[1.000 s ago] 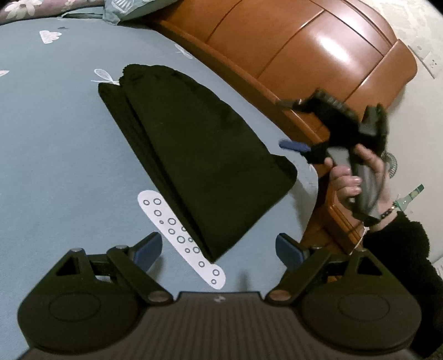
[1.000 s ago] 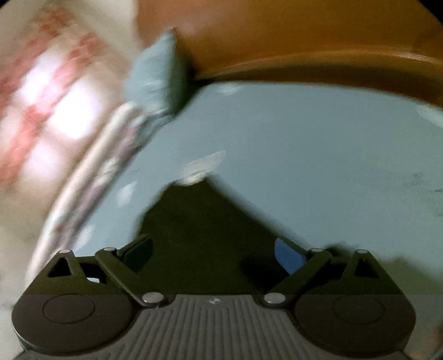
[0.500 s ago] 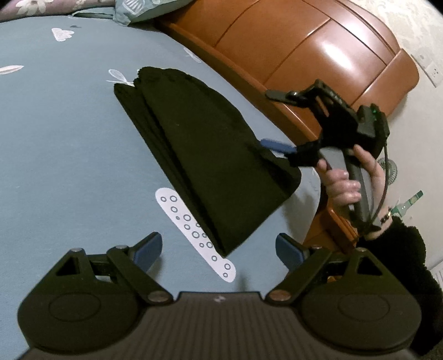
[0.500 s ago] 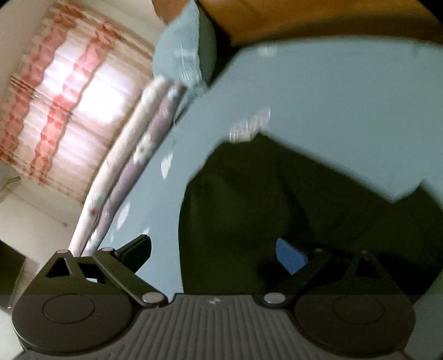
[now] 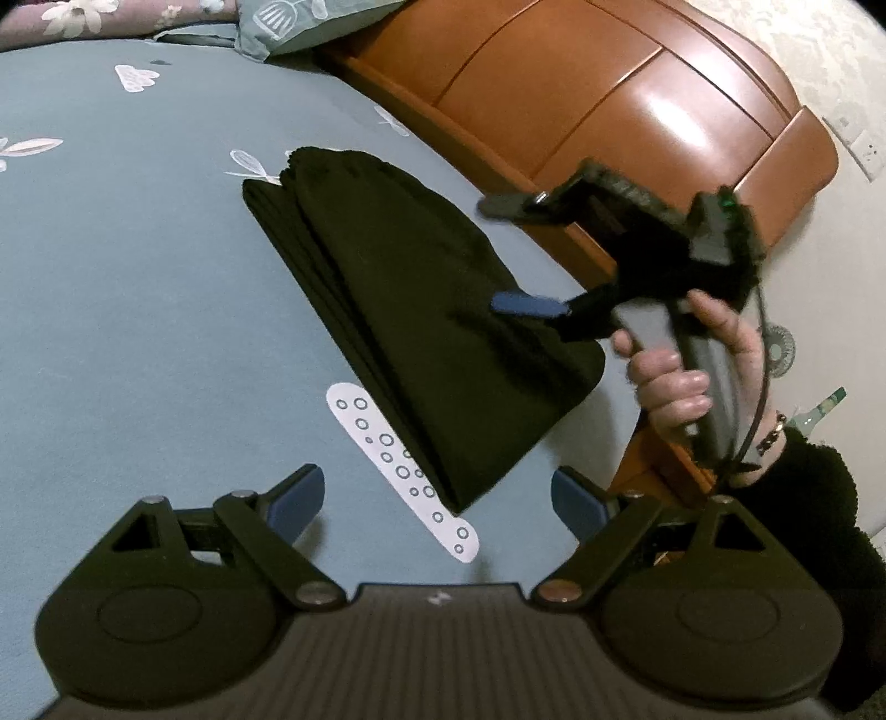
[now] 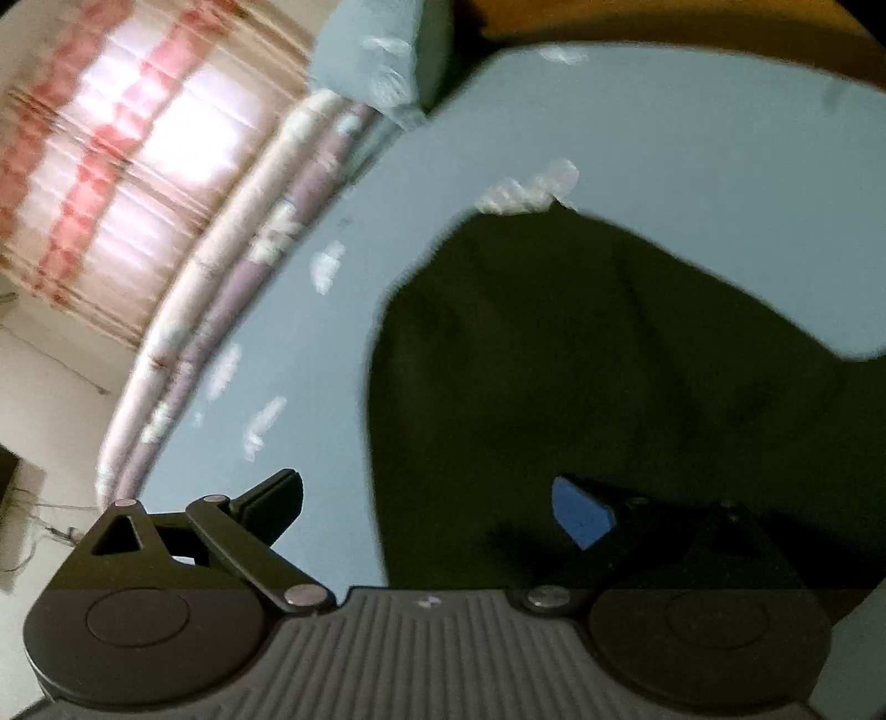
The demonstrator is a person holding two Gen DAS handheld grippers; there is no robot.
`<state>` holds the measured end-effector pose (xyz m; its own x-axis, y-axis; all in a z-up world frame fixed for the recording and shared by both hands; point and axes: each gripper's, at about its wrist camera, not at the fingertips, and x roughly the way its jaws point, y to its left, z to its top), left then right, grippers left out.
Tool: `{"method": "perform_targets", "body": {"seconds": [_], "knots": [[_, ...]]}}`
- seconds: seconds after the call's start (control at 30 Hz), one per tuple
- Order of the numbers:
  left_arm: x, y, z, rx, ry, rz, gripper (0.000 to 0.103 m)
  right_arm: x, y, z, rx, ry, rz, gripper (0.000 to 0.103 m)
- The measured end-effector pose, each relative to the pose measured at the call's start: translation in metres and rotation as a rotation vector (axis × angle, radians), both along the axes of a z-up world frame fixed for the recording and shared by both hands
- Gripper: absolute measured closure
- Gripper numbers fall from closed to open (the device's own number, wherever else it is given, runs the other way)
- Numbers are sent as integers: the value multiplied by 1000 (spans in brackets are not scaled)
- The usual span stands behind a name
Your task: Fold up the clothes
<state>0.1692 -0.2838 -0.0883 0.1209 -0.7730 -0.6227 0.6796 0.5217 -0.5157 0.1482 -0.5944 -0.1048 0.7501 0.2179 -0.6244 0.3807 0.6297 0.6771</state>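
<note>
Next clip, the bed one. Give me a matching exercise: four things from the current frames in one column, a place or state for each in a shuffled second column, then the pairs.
Things
1. folded black garment
2. glossy brown wooden headboard
3. left claw
4. teal patterned pillow

Places or states
A. open, holding nothing
B. at the head of the bed, beside the floral quilt
C. lying on the blue printed bedsheet
D. running along the far edge of the bed

Pairs: 1-C, 2-D, 3-A, 4-B
</note>
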Motion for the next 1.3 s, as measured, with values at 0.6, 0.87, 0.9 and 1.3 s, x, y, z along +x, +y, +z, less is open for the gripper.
{"method": "perform_targets", "body": {"seconds": [0.6,0.87,0.9,1.3], "knots": [[-5,36,10,64,-48,71,14,21,6,30,-59,-98,-29,4],[5,48,8,74,-49,98,14,79,48,1,-74,-17,126,4],[7,48,7,74,-46,101,14,78,51,4,-49,-60,171,6],[13,56,0,60,-8,104,14,60,41,-1,-8,-81,163,4]]}}
